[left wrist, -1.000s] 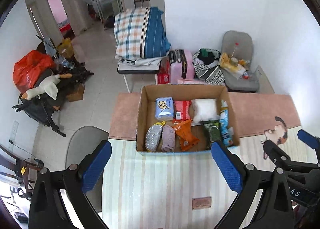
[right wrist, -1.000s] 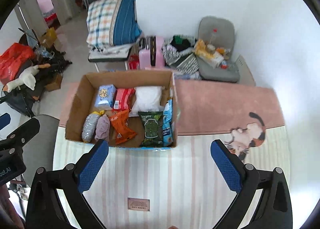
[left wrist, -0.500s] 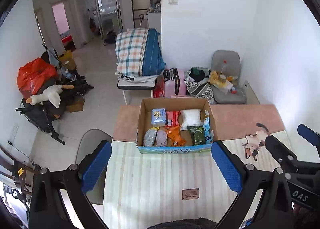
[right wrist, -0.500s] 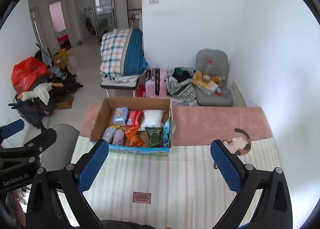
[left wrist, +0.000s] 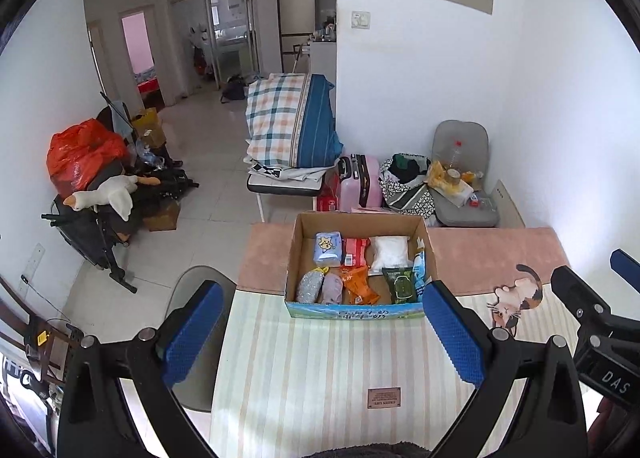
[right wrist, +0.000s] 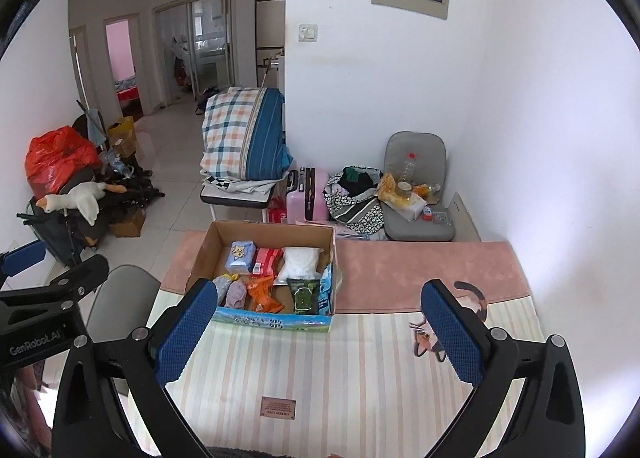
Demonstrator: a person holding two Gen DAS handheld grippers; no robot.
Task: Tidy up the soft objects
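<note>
An open cardboard box [left wrist: 426,236] [right wrist: 200,258] stands on the striped table mat, far side. Inside lie several soft packs: a blue tissue pack [left wrist: 329,247], a red pack [left wrist: 355,250], a white pillow pack [left wrist: 390,252] [right wrist: 301,261], a silver pouch [left wrist: 309,286], a mauve cloth roll [left wrist: 333,288], an orange packet [left wrist: 358,285] [right wrist: 262,292] and a green packet [left wrist: 399,284] [right wrist: 304,295]. My left gripper [left wrist: 324,334] is open and empty, well back from the box. My right gripper [right wrist: 320,332] is open and empty, also back from the box.
A pink cloth [right wrist: 420,270] with a cat figure [left wrist: 516,298] covers the table's far part. A grey chair [left wrist: 192,286] stands at the table's left. Beyond are a folded plaid quilt [left wrist: 288,122], a pink suitcase [left wrist: 362,182] and a cluttered chair [right wrist: 416,194].
Both grippers have pulled back and up from the box, which now looks smaller and farther. More of the room and wall shows. Both stay open.
</note>
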